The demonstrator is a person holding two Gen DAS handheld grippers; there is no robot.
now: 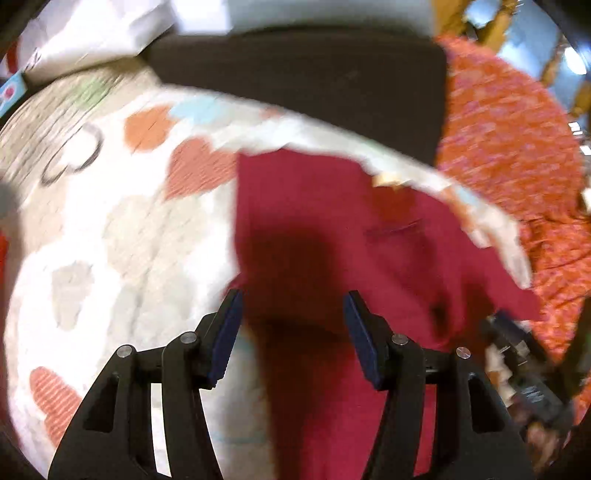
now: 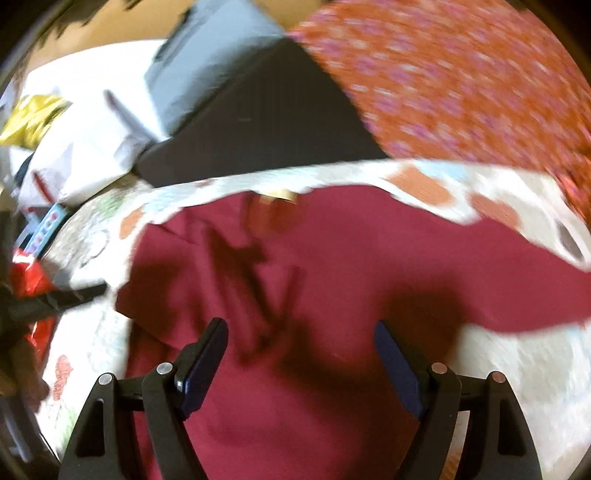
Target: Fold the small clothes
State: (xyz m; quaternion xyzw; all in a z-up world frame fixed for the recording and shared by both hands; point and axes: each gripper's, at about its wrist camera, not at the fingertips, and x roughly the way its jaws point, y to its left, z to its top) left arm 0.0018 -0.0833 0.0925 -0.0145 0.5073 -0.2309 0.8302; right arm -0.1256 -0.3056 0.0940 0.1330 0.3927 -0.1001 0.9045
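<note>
A dark red garment (image 1: 332, 229) lies spread on a white bedcover printed with hearts (image 1: 110, 221). Both views are blurred by motion. My left gripper (image 1: 292, 295) hangs open over the garment's left edge, with nothing between its blue pads (image 1: 225, 332). In the right wrist view the same red garment (image 2: 332, 266) fills the middle, creased toward its left side, with a pale label near its far edge. My right gripper (image 2: 299, 323) stands wide open just above the cloth and grips nothing. A blurred dark tool at the lower right of the left wrist view looks like the right gripper (image 1: 517, 362).
An orange patterned cloth (image 1: 509, 129) (image 2: 461, 81) lies beyond the bedcover (image 2: 517, 369) on the right. A flat black object (image 1: 314, 81) (image 2: 251, 122) sits at the far edge. White bags (image 1: 92, 33) (image 2: 81, 122) and a red item (image 2: 29, 280) crowd the left.
</note>
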